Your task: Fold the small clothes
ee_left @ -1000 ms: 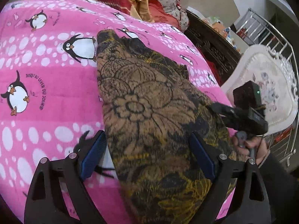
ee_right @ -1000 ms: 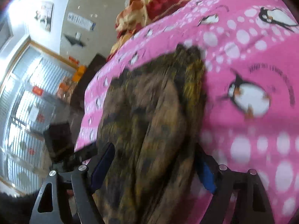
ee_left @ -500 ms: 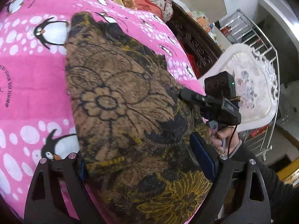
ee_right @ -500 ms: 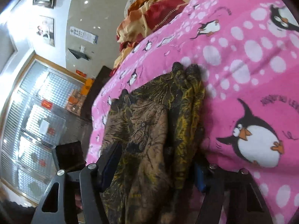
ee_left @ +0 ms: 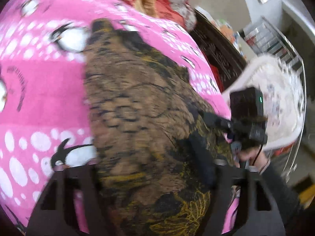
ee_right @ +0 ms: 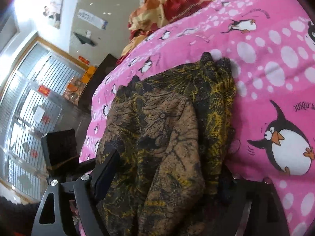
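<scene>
A brown and black floral garment [ee_left: 137, 108] lies folded lengthwise on the pink penguin blanket [ee_left: 45, 102]. My left gripper [ee_left: 147, 157] straddles its near end. Its jaws are closing with the cloth between them; the left finger is hidden under the fabric, and this view is blurred. My right gripper [ee_right: 169, 163] straddles the opposite end of the garment [ee_right: 157, 129], where the cloth is bunched in thick folds. Its jaws are opening, and the right finger is partly covered by cloth. One of the right gripper's fingers [ee_left: 212, 121] rests on the garment's right edge in the left wrist view.
A heap of red and yellow clothes [ee_right: 177, 5] lies at the far end of the blanket. A dark wooden bed frame [ee_left: 216, 53], a white padded chair [ee_left: 275, 90] and a metal rack [ee_left: 275, 41] stand beside the bed. A hand [ee_left: 248, 157] holds the right gripper.
The left jaws have drawn in around the garment's end, and that view is now blurred. The right jaws narrowed, then spread again. The garment has stayed in place.
</scene>
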Available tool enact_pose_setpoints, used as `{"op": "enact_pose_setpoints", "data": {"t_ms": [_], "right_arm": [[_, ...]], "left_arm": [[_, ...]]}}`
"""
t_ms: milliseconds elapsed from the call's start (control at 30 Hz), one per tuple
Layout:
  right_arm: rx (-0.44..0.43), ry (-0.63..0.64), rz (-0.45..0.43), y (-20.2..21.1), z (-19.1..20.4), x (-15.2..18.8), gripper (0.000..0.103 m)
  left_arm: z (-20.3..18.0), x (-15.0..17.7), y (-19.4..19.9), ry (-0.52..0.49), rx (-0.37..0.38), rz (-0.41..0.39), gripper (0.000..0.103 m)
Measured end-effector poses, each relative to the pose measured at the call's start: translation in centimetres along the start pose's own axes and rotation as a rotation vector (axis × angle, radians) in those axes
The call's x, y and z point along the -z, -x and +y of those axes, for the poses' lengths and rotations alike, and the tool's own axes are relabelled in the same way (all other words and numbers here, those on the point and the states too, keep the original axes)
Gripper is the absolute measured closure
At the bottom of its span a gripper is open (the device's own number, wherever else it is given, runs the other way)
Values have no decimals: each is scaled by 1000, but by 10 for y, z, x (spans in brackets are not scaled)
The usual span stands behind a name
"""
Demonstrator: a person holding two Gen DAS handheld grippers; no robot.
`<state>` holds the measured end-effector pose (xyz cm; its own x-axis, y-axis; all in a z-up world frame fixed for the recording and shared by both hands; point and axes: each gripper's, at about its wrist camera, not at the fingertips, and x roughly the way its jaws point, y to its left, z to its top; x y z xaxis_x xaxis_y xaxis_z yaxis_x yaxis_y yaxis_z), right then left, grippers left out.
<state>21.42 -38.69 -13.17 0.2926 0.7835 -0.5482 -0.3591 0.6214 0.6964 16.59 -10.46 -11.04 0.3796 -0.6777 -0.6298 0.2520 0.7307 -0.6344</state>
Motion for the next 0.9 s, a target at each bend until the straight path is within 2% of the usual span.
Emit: {"op": "enact_pose_setpoints", "data": {"t_ms": [33,100,133,167,200,233,267,300,433,567,700,900], "right_arm": [[7,4,5,2,0,1,20],[40,-3,12,-4,5,-4,22],[62,-2,12,-7,9,-6,24],[88,8,11,-9,13,-6,35],[123,14,2,-9,13,-6,54],[141,-15,-9,-7,10,-6,60],[122,-57,-25,-5,4,-5,70],[119,-75,-35,-2,0,-2,75],[138,-96,-78,1,11,3,79],[83,-168,-124,-2,15,5,79],[14,-201,-117,-33,33,2,80],[-47,-178,-71,-95,66,-6,80]], "left_arm": [[7,0,-1,40,-15,-2,69],[14,3,0,87,-11,-15,74],[11,5,0,73,-29,-23,76],[9,8,0,48,-57,-32,78],[3,10,0,21,-89,-45,79],[-2,11,1,11,-106,-54,80],[-6,11,1,3,-121,-61,81],[-9,11,4,-10,-138,-69,81],[-14,7,21,-58,-152,-86,82],[0,-5,43,-62,-168,-104,82],[31,-13,74,-41,-211,-127,82],[77,-12,114,-7,-257,-161,82]]}}
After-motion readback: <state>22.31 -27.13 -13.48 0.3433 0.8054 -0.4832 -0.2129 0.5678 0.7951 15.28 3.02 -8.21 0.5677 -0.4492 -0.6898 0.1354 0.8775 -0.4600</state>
